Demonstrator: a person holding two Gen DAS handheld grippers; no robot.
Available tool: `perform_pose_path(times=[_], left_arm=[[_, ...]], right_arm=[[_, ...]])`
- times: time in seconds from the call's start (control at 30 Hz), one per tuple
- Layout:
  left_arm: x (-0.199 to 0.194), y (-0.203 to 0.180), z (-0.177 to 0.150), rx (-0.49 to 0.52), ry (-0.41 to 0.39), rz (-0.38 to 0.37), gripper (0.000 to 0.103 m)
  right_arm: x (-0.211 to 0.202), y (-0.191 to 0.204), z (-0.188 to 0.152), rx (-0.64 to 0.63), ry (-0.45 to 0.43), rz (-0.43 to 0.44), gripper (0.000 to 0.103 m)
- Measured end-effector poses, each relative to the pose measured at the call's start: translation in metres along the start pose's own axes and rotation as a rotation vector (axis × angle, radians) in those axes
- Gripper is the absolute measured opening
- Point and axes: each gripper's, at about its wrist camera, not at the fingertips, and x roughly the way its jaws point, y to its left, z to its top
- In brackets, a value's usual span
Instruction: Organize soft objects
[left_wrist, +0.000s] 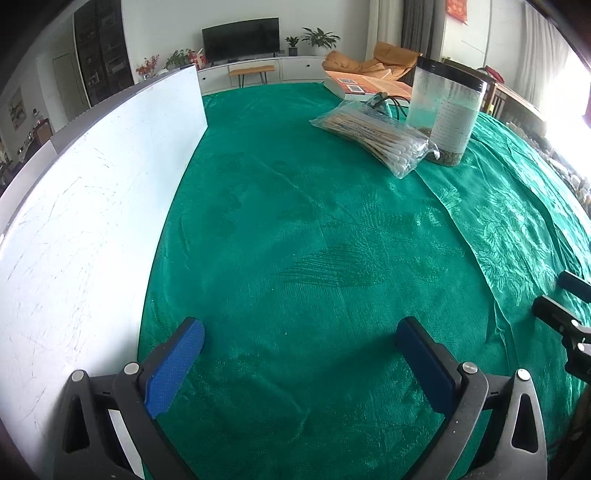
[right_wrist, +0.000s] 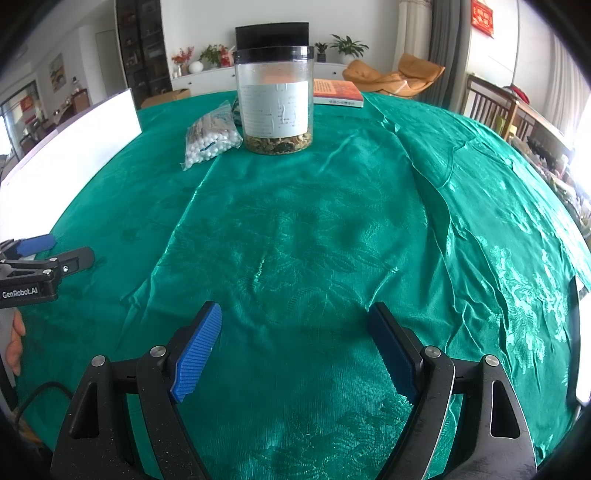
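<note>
A clear bag of cotton swabs (left_wrist: 373, 138) (right_wrist: 210, 138) lies on the green tablecloth (left_wrist: 303, 236) (right_wrist: 295, 229) at the far side, touching a clear jar (left_wrist: 445, 110) (right_wrist: 275, 99) with a black lid. My left gripper (left_wrist: 301, 332) hovers over bare cloth near the front, open, nothing between its blue pads. My right gripper (right_wrist: 295, 317) is likewise open and empty over the cloth. Each gripper shows at the edge of the other's view: the right gripper (left_wrist: 570, 302) at the right edge, the left gripper (right_wrist: 55, 251) at the left edge, with a hand behind it.
A white board (left_wrist: 92, 229) (right_wrist: 70, 155) lies along the table's left side. A book (left_wrist: 354, 85) (right_wrist: 338, 94) rests at the far edge behind the jar. A fold in the cloth (left_wrist: 491, 236) runs diagonally on the right.
</note>
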Motion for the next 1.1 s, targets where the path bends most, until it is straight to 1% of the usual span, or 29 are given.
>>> perform_pose_path(times=[0.1,0.2,0.27,0.37,0.43,0.5,0.57,0.63,0.7,0.77,0.83,0.9,0.93,0.97,1.0,1.03,1.07,1.1], left_arm=[[0.0,0.0,0.0,-0.001,-0.001,-0.002,0.103],[-0.001,0.0,0.0,-0.002,-0.001,-0.003,0.103],[-0.001,0.0,0.0,-0.002,-0.001,-0.004,0.103],[-0.001,0.0,0.0,-0.002,-0.001,-0.003,0.103],[-0.001,0.0,0.0,-0.002,-0.001,-0.003,0.103],[-0.001,0.0,0.0,-0.002,-0.001,-0.003,0.103],[-0.001,0.0,0.0,-0.002,-0.001,-0.003,0.103],[-0.001,0.0,0.0,-0.002,-0.001,-0.003,0.103],[-0.001,0.0,0.0,-0.002,-0.001,-0.003,0.103],[-0.001,-0.001,0.0,-0.002,-0.001,-0.004,0.103],[-0.001,-0.001,-0.001,-0.002,-0.001,-0.003,0.103],[-0.001,-0.001,-0.001,-0.002,0.0,-0.004,0.103],[-0.001,0.0,0.0,-0.002,-0.001,-0.004,0.103],[-0.001,0.0,0.0,-0.002,-0.001,-0.004,0.103],[-0.001,0.0,0.0,-0.002,0.0,-0.004,0.103],[-0.001,0.0,0.0,-0.002,0.0,-0.004,0.103],[-0.001,0.0,0.0,-0.002,0.0,-0.004,0.103],[-0.001,0.0,-0.001,-0.002,-0.001,-0.004,0.103]], right_arm=[[0.0,0.0,0.0,-0.001,0.002,0.004,0.085],[0.004,0.003,0.001,-0.025,0.023,0.024,0.093],[0.009,0.004,0.009,-0.056,0.044,0.044,0.093],[0.022,0.011,0.034,-0.086,0.079,0.08,0.092],[0.024,0.026,0.059,-0.142,0.04,0.097,0.092],[0.027,0.049,0.084,-0.232,-0.008,0.11,0.092],[0.039,0.075,0.105,-0.322,-0.018,0.114,0.09],[0.058,0.098,0.12,-0.394,-0.017,0.091,0.09],[0.077,0.113,0.13,-0.427,-0.013,0.057,0.089],[0.094,0.123,0.138,-0.427,-0.01,0.024,0.089],[0.108,0.13,0.143,-0.42,0.004,-0.03,0.089],[0.118,0.134,0.147,-0.408,0.031,-0.079,0.089],[0.118,0.131,0.151,-0.377,0.034,-0.073,0.087],[0.119,0.129,0.153,-0.346,0.056,-0.062,0.085],[0.118,0.127,0.154,-0.317,0.072,-0.049,0.07],[0.116,0.124,0.154,-0.294,0.084,-0.043,0.05],[0.113,0.121,0.152,-0.285,0.096,-0.053,0.049],[0.108,0.118,0.148,-0.273,0.107,-0.043,0.046]])
